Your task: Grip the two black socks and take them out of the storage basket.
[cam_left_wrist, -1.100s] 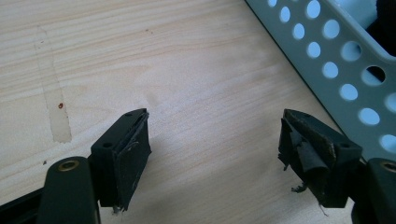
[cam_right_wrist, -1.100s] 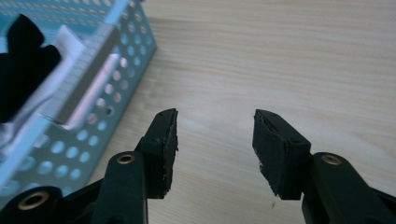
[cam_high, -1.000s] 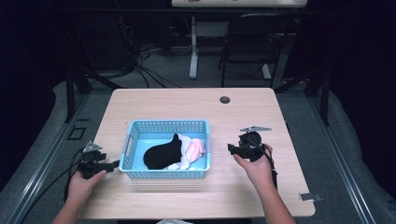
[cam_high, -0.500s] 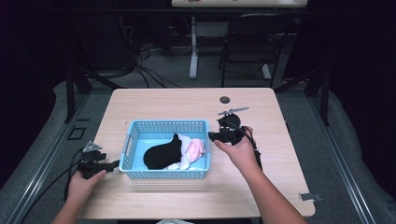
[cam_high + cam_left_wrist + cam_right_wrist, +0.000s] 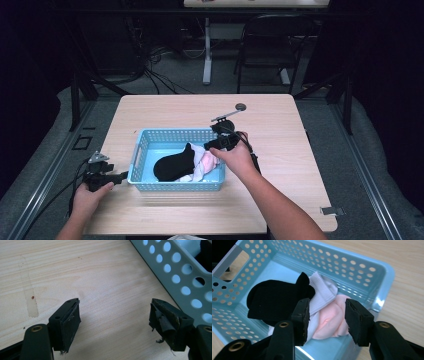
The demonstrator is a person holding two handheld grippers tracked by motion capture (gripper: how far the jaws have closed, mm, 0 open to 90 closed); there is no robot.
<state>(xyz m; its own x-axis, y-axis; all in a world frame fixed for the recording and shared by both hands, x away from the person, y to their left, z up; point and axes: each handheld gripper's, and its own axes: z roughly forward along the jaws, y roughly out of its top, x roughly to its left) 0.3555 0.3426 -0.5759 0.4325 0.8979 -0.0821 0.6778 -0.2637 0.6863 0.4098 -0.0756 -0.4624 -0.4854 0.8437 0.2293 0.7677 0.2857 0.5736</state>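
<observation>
At the far left of the high view we saw the left hand [image 5: 89, 192] on the table [image 5: 300, 145], holding the left gripper [image 5: 120, 176] just beside the left wall of the basket [image 5: 136, 159]. In the left gripper view its jaws were spread wide over bare wood, with nothing between them, and their black pads [image 5: 71, 322] were worn and frayed. A pale stripe with a small red dot lay on the wood at the left of that view, and the basket wall with round holes passed at the right.

In the middle stood the blue basket, and inside it lay three pieces of cloth. The black cloth [image 5: 277, 300] was on the left and lay partly over the white cloth [image 5: 323, 293]; the pink cloth [image 5: 332, 320] touched the white one at the right end.

Further right, the right hand [image 5: 235, 159] held the right gripper [image 5: 209, 146] over the right end of the basket. In the right gripper view its jaws were apart and held nothing; the pink and white cloth showed between them, below. Near the far edge of the table lay a small dark round thing [image 5: 241, 106].
</observation>
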